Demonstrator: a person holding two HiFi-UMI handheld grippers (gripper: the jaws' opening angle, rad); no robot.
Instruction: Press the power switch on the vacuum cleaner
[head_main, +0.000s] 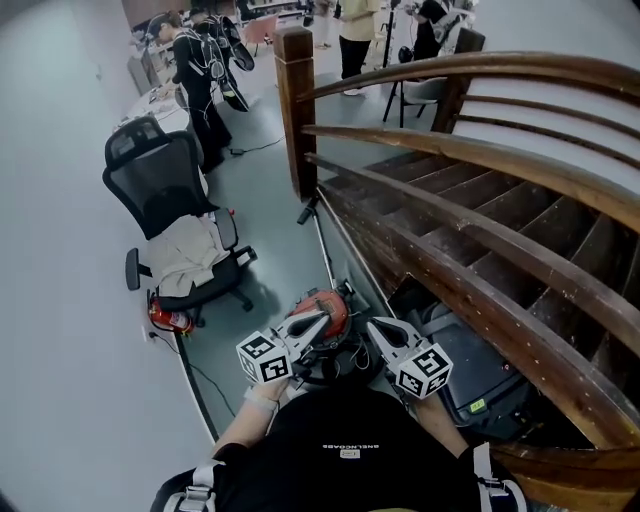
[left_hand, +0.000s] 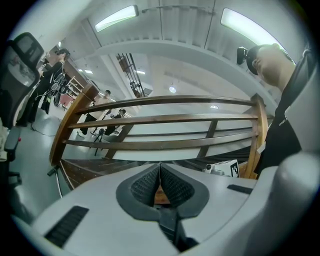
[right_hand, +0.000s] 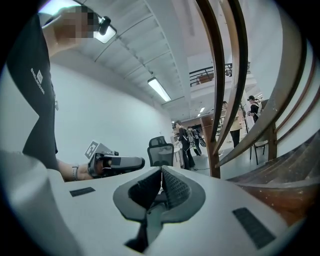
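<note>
In the head view a red, round vacuum cleaner (head_main: 326, 303) sits on the grey floor by the foot of the stairs, with a black hose (head_main: 335, 368) curled in front of it. My left gripper (head_main: 320, 320) hangs just over the vacuum's near left side, jaws shut and empty. My right gripper (head_main: 372, 326) is a little to the vacuum's right, also shut on nothing. Neither gripper view shows the vacuum: the left gripper (left_hand: 160, 166) points at the railing, the right gripper (right_hand: 161, 170) toward the room. The switch is not visible.
A wooden staircase with a curved railing (head_main: 470, 150) and newel post (head_main: 296, 110) fills the right. A black office chair (head_main: 170, 190) with cloth on its seat and a red extinguisher (head_main: 170, 320) stand left. A black box (head_main: 480, 385) lies under the stairs. People stand far back.
</note>
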